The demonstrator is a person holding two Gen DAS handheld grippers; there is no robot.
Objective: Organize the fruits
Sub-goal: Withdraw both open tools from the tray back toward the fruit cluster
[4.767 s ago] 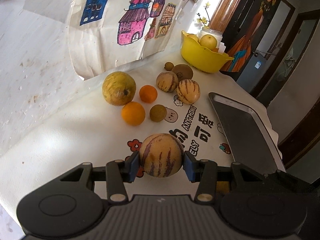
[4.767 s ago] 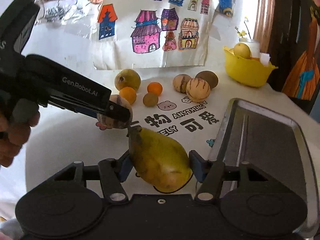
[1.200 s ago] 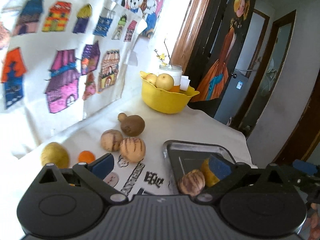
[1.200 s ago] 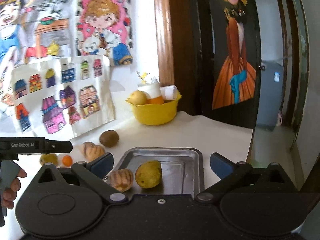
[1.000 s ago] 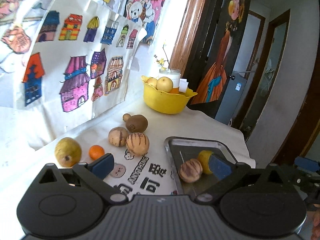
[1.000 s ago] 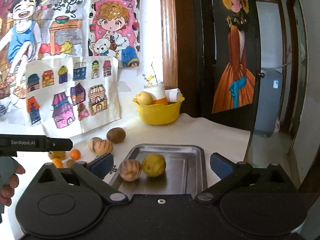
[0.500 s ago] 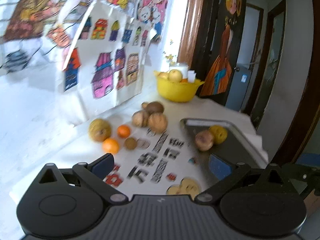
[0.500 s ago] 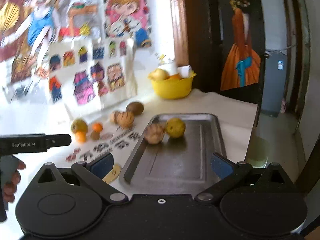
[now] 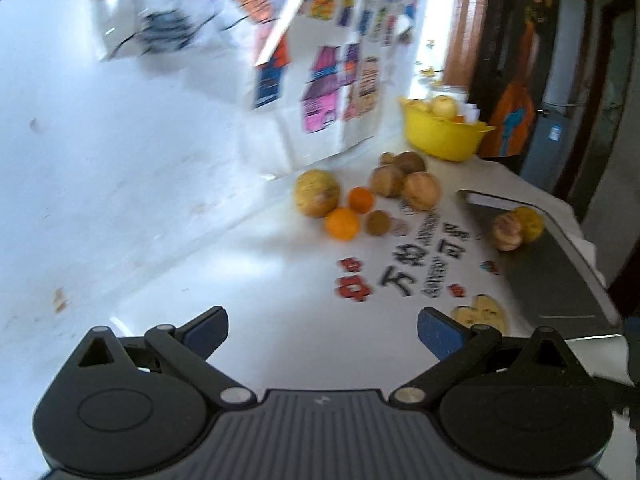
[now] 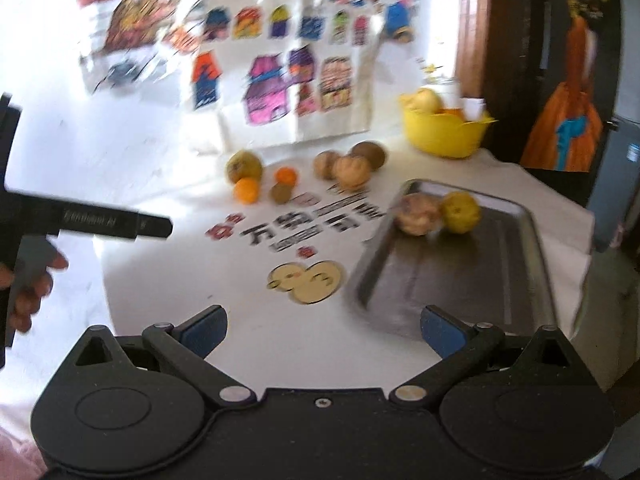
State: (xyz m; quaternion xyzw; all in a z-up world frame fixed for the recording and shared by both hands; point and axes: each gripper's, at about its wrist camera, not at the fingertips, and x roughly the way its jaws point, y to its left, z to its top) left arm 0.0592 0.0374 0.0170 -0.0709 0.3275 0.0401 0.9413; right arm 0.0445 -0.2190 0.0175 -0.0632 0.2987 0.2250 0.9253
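A metal tray (image 10: 516, 280) lies on the right of the white table and holds a striped melon (image 10: 416, 209) and a yellow pear (image 10: 460, 207); both show in the left wrist view, the melon (image 9: 507, 231) and the pear (image 9: 529, 220). Several loose fruits lie on the cloth: a yellow-green fruit (image 9: 317, 193), two oranges (image 9: 342, 223), a small brown fruit (image 9: 379, 222) and striped melons (image 9: 422, 190). My left gripper (image 9: 322, 332) is open and empty, back from the fruits. My right gripper (image 10: 323, 328) is open and empty, near the tray's front corner.
A yellow bowl (image 9: 444, 136) with fruit stands at the back right, also in the right wrist view (image 10: 444, 128). Drawings hang on the wall behind. The left gripper's body (image 10: 100, 222) and the hand holding it show at the left. The table edge drops off right of the tray.
Both grippers have pulled back and tipped down toward the table, open and empty. The striped melon and the pear stay in the tray. The views are blurred by motion.
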